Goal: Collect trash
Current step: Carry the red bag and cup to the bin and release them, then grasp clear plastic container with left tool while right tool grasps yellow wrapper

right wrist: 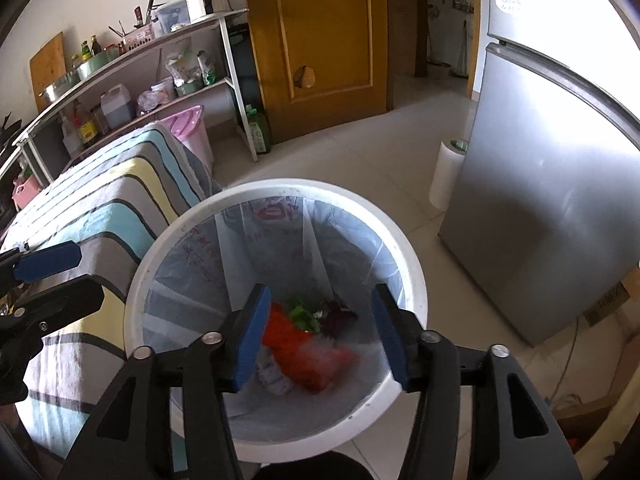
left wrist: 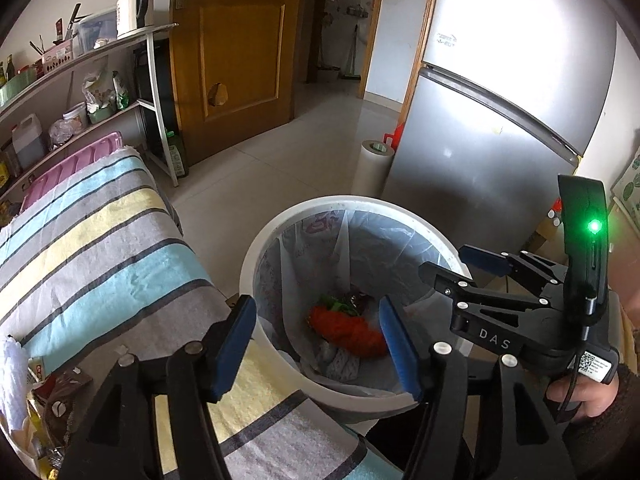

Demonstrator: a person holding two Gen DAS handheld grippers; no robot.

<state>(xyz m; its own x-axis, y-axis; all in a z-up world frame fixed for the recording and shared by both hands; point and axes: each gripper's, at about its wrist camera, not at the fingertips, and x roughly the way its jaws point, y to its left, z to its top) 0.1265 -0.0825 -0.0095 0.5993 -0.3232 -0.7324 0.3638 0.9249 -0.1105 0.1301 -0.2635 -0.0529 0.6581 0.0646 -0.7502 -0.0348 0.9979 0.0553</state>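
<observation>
A white trash bin [left wrist: 256, 256] lined with a thin plastic bag stands on the floor beside the striped table; it also shows in the right wrist view [right wrist: 412, 280]. Inside lie an orange-red wrapper [left wrist: 348, 330], green scraps and crumpled tissue; the same wrapper [right wrist: 296, 340] looks blurred in the right wrist view. My left gripper [left wrist: 318, 346] is open and empty above the bin's near rim. My right gripper [right wrist: 320, 334] is open and empty directly over the bin; it also shows in the left wrist view [left wrist: 460, 266]. The left gripper also shows at the left edge of the right wrist view [right wrist: 60, 276].
A table with a striped cloth [left wrist: 100, 232] lies to the left, with wrappers and packets [left wrist: 52, 400] at its near left corner. A silver fridge [left wrist: 500, 120] stands on the right, a white roll [left wrist: 370, 168] by it. Shelves [left wrist: 80, 80] and a wooden door [left wrist: 236, 48] stand behind.
</observation>
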